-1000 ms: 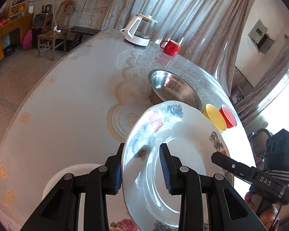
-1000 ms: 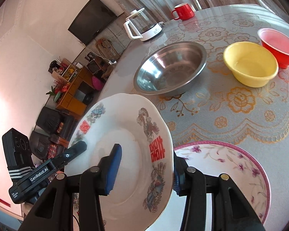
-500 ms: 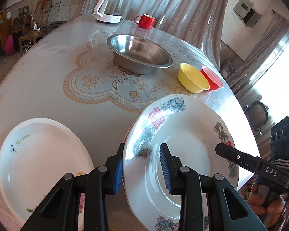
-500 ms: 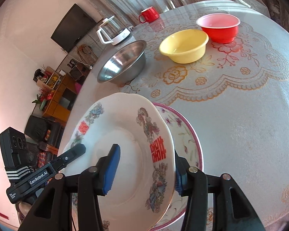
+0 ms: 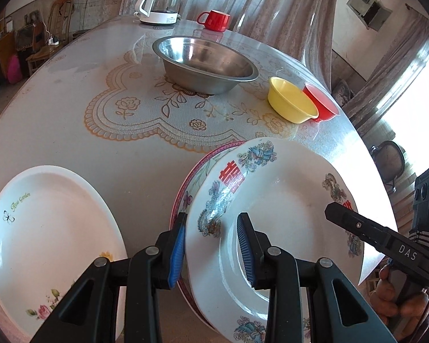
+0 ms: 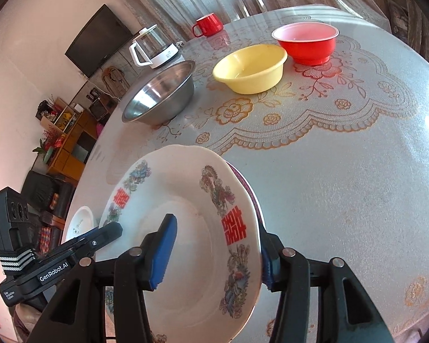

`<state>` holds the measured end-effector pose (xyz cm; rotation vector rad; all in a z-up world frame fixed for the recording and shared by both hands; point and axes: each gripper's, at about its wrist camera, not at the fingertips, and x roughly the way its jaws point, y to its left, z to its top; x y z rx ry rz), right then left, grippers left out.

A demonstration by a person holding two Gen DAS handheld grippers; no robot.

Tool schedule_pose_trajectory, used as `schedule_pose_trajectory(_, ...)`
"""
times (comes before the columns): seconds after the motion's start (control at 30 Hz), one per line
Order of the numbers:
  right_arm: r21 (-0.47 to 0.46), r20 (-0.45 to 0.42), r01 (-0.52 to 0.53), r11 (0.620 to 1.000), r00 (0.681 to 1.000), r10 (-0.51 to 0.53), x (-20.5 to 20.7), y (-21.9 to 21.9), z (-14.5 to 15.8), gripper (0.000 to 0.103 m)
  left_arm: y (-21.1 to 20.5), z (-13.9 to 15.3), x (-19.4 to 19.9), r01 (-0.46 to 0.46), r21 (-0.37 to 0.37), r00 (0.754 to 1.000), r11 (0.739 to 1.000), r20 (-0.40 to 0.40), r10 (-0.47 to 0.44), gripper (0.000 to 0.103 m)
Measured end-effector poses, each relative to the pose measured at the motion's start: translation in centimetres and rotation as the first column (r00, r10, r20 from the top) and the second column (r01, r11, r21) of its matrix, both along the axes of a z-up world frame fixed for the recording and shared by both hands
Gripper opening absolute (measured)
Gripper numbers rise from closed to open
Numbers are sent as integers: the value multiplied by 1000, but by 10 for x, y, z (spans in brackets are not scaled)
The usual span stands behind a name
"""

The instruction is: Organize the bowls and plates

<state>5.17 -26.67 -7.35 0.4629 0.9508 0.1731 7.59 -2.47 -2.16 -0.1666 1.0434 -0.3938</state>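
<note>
A white plate with dragon prints and red characters is gripped at opposite rims by both grippers. My left gripper is shut on its near rim. My right gripper is shut on the other rim. The plate sits low over a pink-rimmed floral plate, mostly hidden beneath it; whether they touch I cannot tell. A white Rose Garden plate lies on the table to the left. A steel bowl, a yellow bowl and a red bowl stand farther back.
A glass kettle and a red mug stand at the far edge of the round table. Curtains hang behind. The table's edge runs close on the right.
Both grippers have carried the dragon plate down toward the table, over the pink-rimmed plate. The Rose Garden plate came into view on the left.
</note>
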Motion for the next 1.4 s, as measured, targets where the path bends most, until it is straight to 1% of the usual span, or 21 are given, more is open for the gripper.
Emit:
schedule_pose_trajectory(0.1,-19,11,-16,1000,1000,16,3,2,1,57,2,0,1,-4,-15,1000,1000,-3,4,35)
schedule_pose_trajectory(0.17,-51,11,-23,998,1000,24,4,6,1,57,4,1,1,-5,-26,1000,1000,-6,5,35)
schedule_pose_trajectory(0.33,-134,11,-55,989,998,57,5,18,3,65,7,1,1,-9,-53,1000,999,-14,8,38)
schedule_pose_trajectory(0.4,-170,2,-65,983,998,67,6,24,4,66,8,1,1,-12,-63,1000,998,-18,10,38)
schedule_pose_trajectory(0.57,-179,-11,-46,983,999,45,8,25,5,67,9,1,0,-20,-74,1000,997,-22,18,38)
schedule_pose_trajectory(0.63,-159,-18,-29,987,999,26,9,23,5,68,10,1,1,-21,-83,999,996,-33,18,40)
schedule_pose_trajectory(0.67,-114,-30,-11,993,1000,7,11,19,4,69,10,1,1,-21,-88,999,996,-39,18,40)
schedule_pose_trajectory(0.7,-41,-45,9,999,999,-11,13,12,1,73,11,0,1,-22,-93,999,995,-44,18,40)
schedule_pose_trajectory(0.73,20,-44,31,999,999,-30,13,5,0,73,11,0,0,-23,-96,999,995,-45,19,40)
schedule_pose_trajectory(0.77,34,-36,38,999,999,-37,14,3,1,73,12,0,0,-26,-99,999,995,-44,22,40)
schedule_pose_trajectory(0.8,9,-29,30,1000,999,-29,14,6,3,73,12,0,0,-31,-105,999,994,-42,26,41)
schedule_pose_trajectory(0.87,-81,-20,8,997,1000,-10,14,18,7,75,14,2,1,-35,-115,999,993,-42,31,41)
schedule_pose_trajectory(0.93,-150,-5,7,989,1000,-8,13,26,8,75,14,1,1,-30,-115,999,993,-39,25,41)
schedule_pose_trajectory(1.03,-260,36,5,966,999,5,11,38,11,75,12,0,1,-23,-107,999,994,-37,19,41)
schedule_pose_trajectory(1.1,-334,40,16,942,999,-3,12,43,9,75,10,-1,1,-23,-106,999,994,-33,20,41)
schedule_pose_trajectory(1.13,-351,40,21,936,999,-8,13,42,8,75,10,0,1,-21,-104,999,994,-32,18,42)
schedule_pose_trajectory(1.23,-334,47,19,942,999,-3,12,38,7,75,10,0,1,-21,-106,999,994,-26,18,42)
schedule_pose_trajectory(1.4,-337,69,11,941,998,14,11,38,7,75,9,2,3,-21,-96,1000,995,-6,21,42)
